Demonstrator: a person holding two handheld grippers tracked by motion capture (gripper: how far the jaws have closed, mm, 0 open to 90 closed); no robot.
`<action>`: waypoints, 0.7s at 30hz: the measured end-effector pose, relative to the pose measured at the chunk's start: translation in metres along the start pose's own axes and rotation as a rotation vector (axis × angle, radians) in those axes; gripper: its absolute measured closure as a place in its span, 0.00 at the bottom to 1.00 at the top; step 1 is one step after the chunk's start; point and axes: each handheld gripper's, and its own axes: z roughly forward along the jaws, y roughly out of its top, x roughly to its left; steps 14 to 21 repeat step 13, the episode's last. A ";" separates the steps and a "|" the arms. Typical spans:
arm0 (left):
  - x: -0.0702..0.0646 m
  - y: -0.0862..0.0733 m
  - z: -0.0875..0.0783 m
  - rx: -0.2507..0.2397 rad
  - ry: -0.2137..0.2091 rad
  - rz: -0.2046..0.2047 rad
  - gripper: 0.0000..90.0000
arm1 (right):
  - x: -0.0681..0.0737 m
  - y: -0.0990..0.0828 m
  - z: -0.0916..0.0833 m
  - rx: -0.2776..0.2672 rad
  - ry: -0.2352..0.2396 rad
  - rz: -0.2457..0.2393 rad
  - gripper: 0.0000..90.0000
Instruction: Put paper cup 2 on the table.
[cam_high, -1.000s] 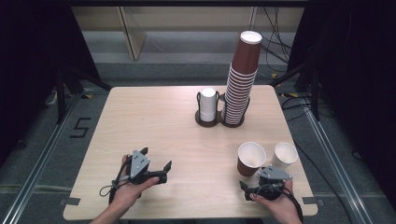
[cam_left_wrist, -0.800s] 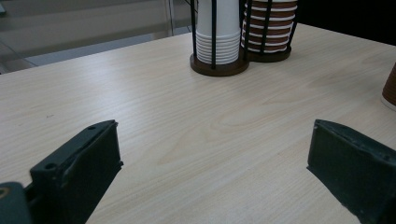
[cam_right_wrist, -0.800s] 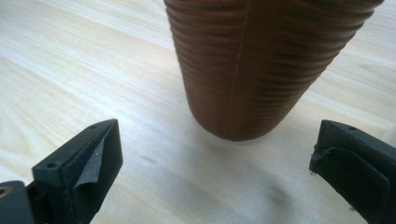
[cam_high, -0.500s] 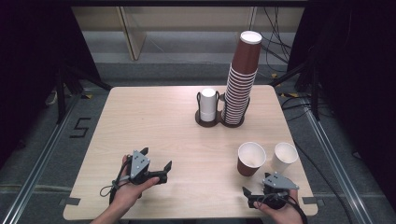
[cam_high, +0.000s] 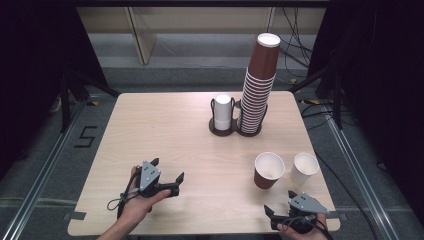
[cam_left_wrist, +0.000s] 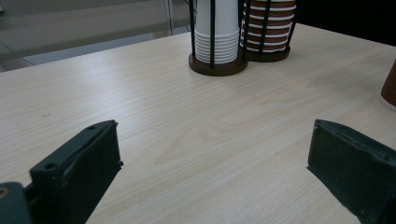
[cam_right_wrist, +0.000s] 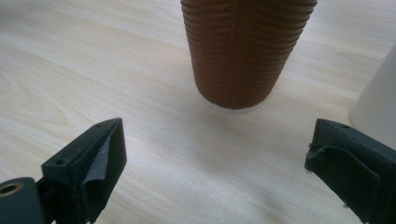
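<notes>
Evidently the work in hand is with the two loose cups near the right front of the surface: a brown cup and a white cup stand upright just beside each other, apart from the holder at the back that carries a short white stack and a tall brown stack. The right gripper sits at the front edge, near the brown cup and not touching it; its jaws have just been closing a little, yet they stand wide with nothing between them. The left gripper rests released and empty. I judge this a pause between placing and the next pick; the next move calls for a reach to a stack.
</notes>
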 end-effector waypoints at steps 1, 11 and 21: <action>0.000 0.000 0.000 0.000 0.000 0.000 0.02 | 0.000 0.000 0.000 0.000 0.000 0.000 0.06; -0.006 0.003 0.001 -0.028 -0.036 0.013 0.02 | 0.003 -0.003 -0.003 -0.035 0.013 0.017 0.10; -0.007 0.003 0.000 -0.011 -0.029 0.010 0.02 | 0.003 -0.003 -0.004 -0.039 0.007 0.012 0.10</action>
